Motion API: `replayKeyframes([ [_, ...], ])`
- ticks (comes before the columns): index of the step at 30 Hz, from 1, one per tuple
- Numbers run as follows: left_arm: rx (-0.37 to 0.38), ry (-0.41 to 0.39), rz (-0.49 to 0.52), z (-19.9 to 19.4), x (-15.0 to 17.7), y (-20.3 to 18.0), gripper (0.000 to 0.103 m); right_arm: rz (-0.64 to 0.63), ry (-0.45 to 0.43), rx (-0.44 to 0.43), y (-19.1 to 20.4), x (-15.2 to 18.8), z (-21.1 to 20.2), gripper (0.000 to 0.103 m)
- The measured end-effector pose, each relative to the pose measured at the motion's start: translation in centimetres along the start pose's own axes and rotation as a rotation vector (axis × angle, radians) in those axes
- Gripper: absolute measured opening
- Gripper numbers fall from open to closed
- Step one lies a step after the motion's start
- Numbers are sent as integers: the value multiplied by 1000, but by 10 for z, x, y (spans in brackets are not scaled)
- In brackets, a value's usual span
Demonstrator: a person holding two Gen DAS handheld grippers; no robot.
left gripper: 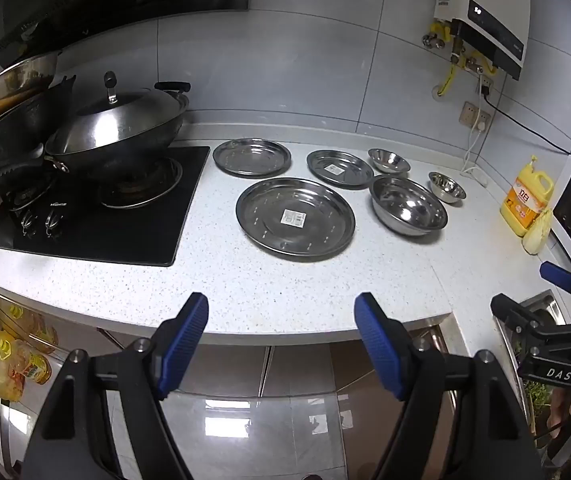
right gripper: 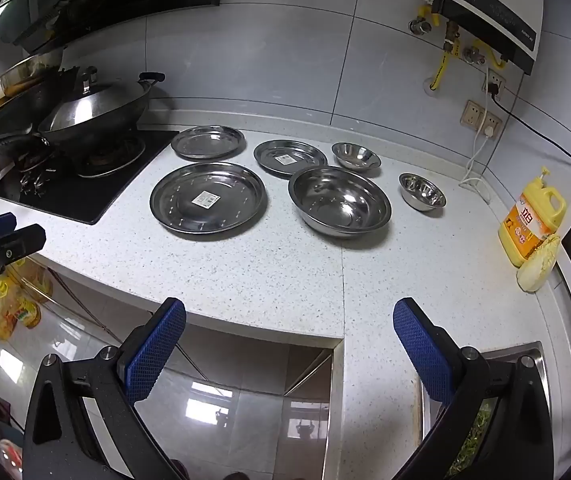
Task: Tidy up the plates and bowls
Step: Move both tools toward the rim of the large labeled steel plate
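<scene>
1. Grippers first: left gripper (left gripper: 281, 344) and right gripper (right gripper: 289, 350) hang off the speckled counter's (right gripper: 285, 280) front edge, blue ribbed pads spread wide, holding nothing.
2. Nothing stacked yet; looks like the opening reach.
3. Just ahead, the large plate (right gripper: 207, 198) and large bowl (right gripper: 339, 202), shiny steel, lie side by side.
4. Beyond them: two smaller plates (right gripper: 207, 142) (right gripper: 290, 158) and two small bowls (right gripper: 356, 156) (right gripper: 422, 191).
5. Next move likely needs a thin rim pinch; slick metal.
</scene>
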State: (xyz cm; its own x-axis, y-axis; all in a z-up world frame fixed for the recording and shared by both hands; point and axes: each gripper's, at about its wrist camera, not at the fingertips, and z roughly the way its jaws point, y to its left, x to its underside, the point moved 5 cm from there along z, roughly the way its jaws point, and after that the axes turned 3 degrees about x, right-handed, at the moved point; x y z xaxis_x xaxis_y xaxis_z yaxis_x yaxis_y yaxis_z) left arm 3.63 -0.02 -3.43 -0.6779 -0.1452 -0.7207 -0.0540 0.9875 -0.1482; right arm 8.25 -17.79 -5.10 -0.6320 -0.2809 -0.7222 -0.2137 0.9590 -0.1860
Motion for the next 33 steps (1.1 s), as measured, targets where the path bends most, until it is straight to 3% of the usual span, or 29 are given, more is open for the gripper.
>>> replayKeyframes([
  [33, -12, 35, -15, 23, -2, -5, 75, 0, 10, -20, -2, -10, 14, 102],
])
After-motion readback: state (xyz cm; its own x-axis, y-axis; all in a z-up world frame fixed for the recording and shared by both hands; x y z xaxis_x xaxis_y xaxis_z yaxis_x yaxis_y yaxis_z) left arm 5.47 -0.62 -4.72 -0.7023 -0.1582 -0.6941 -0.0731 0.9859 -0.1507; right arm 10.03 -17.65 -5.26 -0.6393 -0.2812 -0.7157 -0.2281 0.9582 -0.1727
